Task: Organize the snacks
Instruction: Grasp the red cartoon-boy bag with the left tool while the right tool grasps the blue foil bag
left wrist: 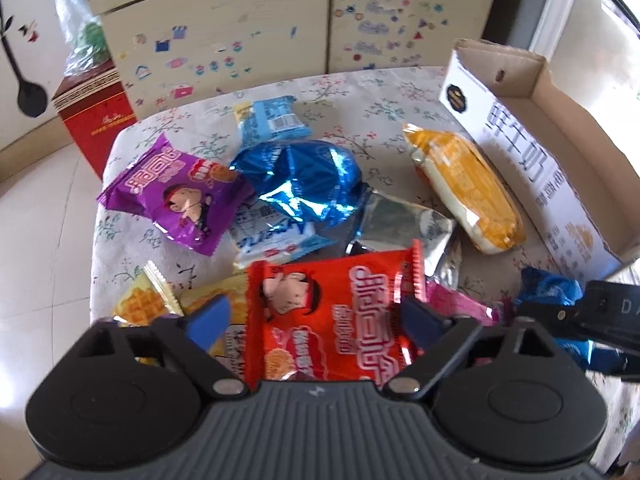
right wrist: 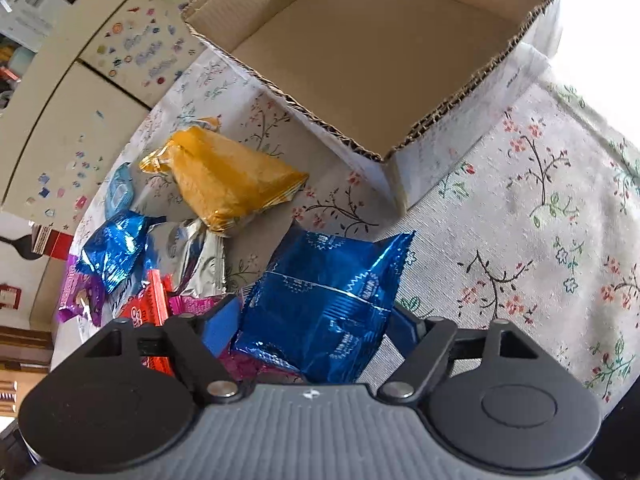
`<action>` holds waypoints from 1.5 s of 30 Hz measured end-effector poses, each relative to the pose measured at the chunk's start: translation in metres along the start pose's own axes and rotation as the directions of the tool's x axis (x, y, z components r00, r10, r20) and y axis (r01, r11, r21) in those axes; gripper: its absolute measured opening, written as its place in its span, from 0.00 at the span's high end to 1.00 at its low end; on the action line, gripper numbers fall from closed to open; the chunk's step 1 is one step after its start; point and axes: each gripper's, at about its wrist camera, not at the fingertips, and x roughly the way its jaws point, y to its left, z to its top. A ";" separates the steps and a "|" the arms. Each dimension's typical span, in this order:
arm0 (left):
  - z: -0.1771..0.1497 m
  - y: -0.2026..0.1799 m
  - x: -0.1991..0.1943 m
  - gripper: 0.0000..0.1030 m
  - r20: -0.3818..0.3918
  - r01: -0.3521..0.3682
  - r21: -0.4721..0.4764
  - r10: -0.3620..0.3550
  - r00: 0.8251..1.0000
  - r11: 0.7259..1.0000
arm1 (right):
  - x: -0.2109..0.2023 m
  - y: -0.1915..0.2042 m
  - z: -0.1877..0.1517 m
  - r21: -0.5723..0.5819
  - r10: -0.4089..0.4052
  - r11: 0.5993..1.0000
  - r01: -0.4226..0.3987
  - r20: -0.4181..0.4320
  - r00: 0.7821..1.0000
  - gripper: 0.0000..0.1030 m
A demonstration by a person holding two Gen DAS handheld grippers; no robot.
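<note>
Several snack packets lie in a heap on a flower-print tablecloth (left wrist: 360, 92). My left gripper (left wrist: 320, 316) straddles a red packet (left wrist: 332, 312); its right pad touches the packet's edge, while a small gap shows at the left pad, so it is open. My right gripper (right wrist: 312, 326) is shut on a blue foil packet (right wrist: 324, 300), with both blue pads pressing its sides. In the left wrist view that gripper and its blue packet (left wrist: 548, 288) show at the right edge. An open cardboard box (right wrist: 380, 60) stands just beyond, with nothing in it.
Other packets: purple (left wrist: 176, 192), crumpled blue foil (left wrist: 304, 176), light blue (left wrist: 272, 116), silver (left wrist: 404, 220), orange-yellow (left wrist: 464, 188) next to the box wall (left wrist: 520, 168), waffle (left wrist: 140, 300). A red carton (left wrist: 96, 120) stands on the floor beside a stickered cabinet (left wrist: 240, 32).
</note>
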 end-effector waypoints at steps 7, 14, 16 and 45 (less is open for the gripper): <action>-0.005 -0.001 -0.009 0.46 0.017 0.032 0.029 -0.032 0.999 0.999 | -0.004 0.004 -0.009 -0.089 0.052 0.994 -0.055 -0.038 0.998 0.29; -0.009 0.015 -0.020 0.51 0.030 0.035 0.014 -0.036 0.999 0.999 | -0.009 0.021 -0.027 -0.229 0.092 0.968 -0.106 -0.068 0.993 0.30; -0.009 0.023 -0.023 0.51 0.035 0.043 0.000 -0.043 0.998 0.999 | -0.010 0.025 -0.029 -0.261 0.098 0.959 -0.113 -0.070 0.993 0.30; -0.026 0.018 -0.014 0.35 0.026 0.094 0.055 -0.095 0.995 0.994 | -0.014 0.033 -0.031 -0.315 0.095 0.943 -0.105 -0.047 0.994 0.29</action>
